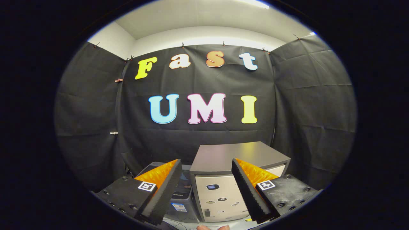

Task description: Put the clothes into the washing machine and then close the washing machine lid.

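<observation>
My gripper (pixel 206 161) is open, with a wide gap between its fingers and nothing held. Just ahead of the fingers stands a boxy unit (pixel 236 155) with a flat grey top and a pale front panel (pixel 219 198) bearing small stickers. To its left, partly hidden behind my left finger, sits a darker grey appliance (pixel 182 195) with labels on its front; I cannot tell which of the two is the washing machine. No clothes can be made out.
Black cloth walls (pixel 89 127) close the booth behind and on both sides. A pinkish bit, perhaps a person's fingers (pixel 212 227), shows low down between my fingers on a pale surface.
</observation>
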{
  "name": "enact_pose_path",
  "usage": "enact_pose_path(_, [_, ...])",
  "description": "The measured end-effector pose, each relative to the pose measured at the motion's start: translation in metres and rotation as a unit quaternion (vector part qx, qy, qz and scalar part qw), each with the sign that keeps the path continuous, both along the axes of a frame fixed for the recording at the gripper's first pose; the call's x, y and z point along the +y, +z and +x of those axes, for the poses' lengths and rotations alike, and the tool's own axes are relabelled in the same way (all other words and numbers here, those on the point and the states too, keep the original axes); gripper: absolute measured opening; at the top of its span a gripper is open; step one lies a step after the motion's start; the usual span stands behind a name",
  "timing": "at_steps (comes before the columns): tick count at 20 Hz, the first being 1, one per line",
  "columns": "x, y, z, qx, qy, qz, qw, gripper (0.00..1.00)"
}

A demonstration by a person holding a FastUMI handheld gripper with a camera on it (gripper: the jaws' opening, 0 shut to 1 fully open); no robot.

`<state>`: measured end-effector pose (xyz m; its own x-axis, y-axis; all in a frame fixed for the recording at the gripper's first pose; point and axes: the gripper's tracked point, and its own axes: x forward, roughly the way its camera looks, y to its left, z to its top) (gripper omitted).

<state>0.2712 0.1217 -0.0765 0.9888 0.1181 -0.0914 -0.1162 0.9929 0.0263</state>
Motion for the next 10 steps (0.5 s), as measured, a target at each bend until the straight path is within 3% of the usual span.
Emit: enact_pose_path(10, [-0.018, 0.025, -0.023, -0.019, -0.016, -0.018, 1.000, 0.99])
